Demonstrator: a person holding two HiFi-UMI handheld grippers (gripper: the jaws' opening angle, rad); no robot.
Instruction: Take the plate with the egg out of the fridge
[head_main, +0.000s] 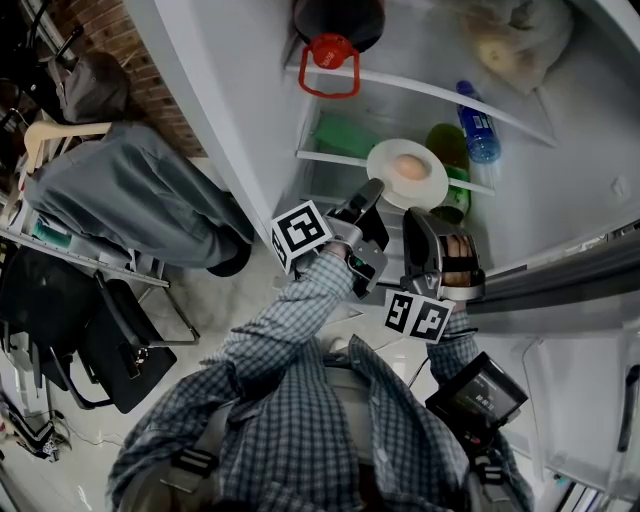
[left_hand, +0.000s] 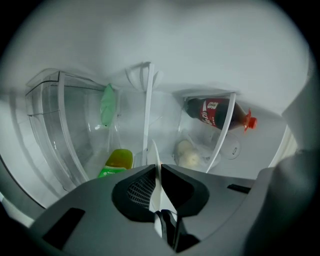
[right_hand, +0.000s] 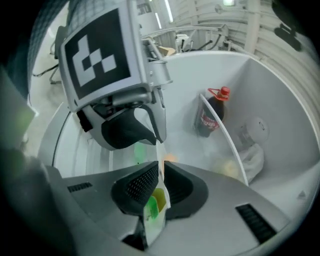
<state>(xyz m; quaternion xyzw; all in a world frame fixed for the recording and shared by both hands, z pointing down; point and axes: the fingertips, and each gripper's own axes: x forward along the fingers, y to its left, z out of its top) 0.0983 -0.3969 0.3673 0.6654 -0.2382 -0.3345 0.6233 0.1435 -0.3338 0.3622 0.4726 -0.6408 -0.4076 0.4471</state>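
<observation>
A white plate (head_main: 385, 160) with a brownish egg (head_main: 410, 168) on it hovers at the front edge of a middle fridge shelf (head_main: 330, 158). My left gripper (head_main: 372, 192) is shut on the plate's near-left rim. My right gripper (head_main: 425, 218) is shut on the near rim just beside it. In the left gripper view the plate (left_hand: 156, 162) shows edge-on as a thin white blade pinched in the left gripper (left_hand: 159, 172). In the right gripper view the plate's rim (right_hand: 161, 150) runs through the right gripper (right_hand: 161, 172), and the left gripper (right_hand: 156, 136) clamps the same rim just above.
A dark cola bottle with a red cap (head_main: 335, 50) stands on the upper shelf, a blue bottle (head_main: 478, 125) and a green bottle (head_main: 450, 160) lie behind the plate, and a bag (head_main: 520, 40) sits top right. The fridge door (head_main: 560, 285) stands open at right. A person in grey (head_main: 130, 190) sits left.
</observation>
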